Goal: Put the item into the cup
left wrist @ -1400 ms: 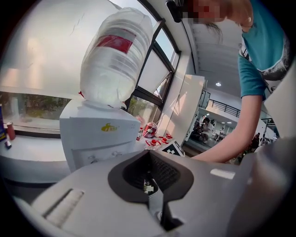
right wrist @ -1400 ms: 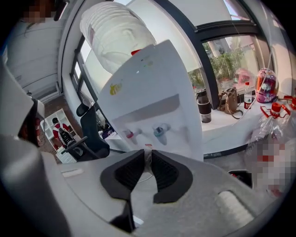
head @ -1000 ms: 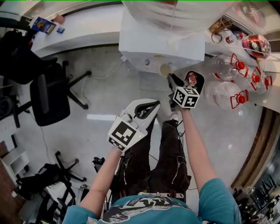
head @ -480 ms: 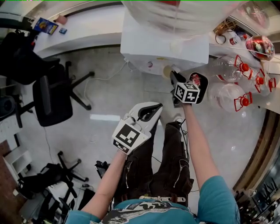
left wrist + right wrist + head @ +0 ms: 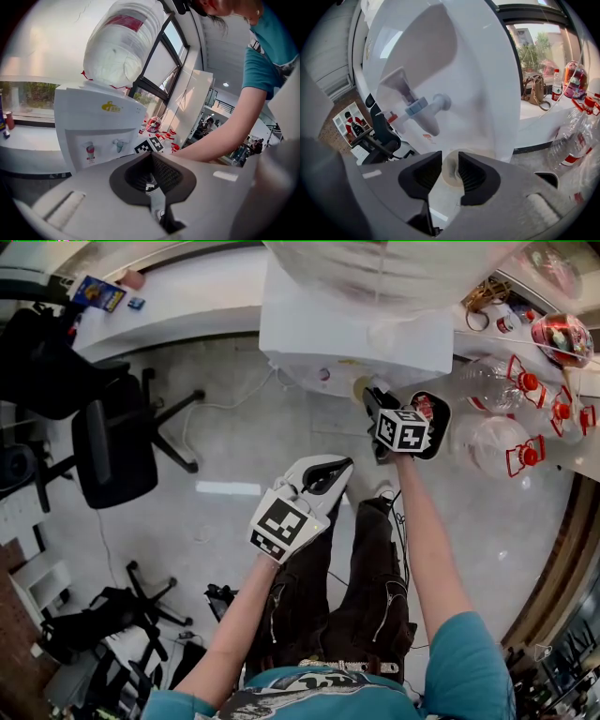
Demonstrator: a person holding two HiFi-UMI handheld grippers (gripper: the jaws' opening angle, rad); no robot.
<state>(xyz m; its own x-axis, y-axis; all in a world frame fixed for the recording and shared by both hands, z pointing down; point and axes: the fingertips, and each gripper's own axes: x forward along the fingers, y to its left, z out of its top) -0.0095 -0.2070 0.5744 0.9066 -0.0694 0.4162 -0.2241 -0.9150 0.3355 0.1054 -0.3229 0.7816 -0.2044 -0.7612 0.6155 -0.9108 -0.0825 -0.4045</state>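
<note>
A cream paper cup [image 5: 450,171] sits under the blue tap [image 5: 424,105] of a white water dispenser [image 5: 454,56]. The jaws of my right gripper [image 5: 450,161] stand on either side of the cup and are opening, with the pads coming off its wall. In the head view the cup [image 5: 362,387] shows at the tip of the right gripper [image 5: 367,397], close against the dispenser [image 5: 356,329]. My left gripper [image 5: 339,465] hangs lower, over the floor, away from the dispenser. Its jaws meet at the tip and hold nothing [image 5: 151,157].
Large clear water bottles with red caps [image 5: 487,381] lie at the right. A black office chair [image 5: 112,442] stands at the left. A white counter [image 5: 169,296] runs behind the dispenser. A brown bag [image 5: 533,91] rests on the window sill. The person's legs are below the grippers.
Both grippers have drifted slightly right and toward the dispenser. The cup stays at the right gripper's tip.
</note>
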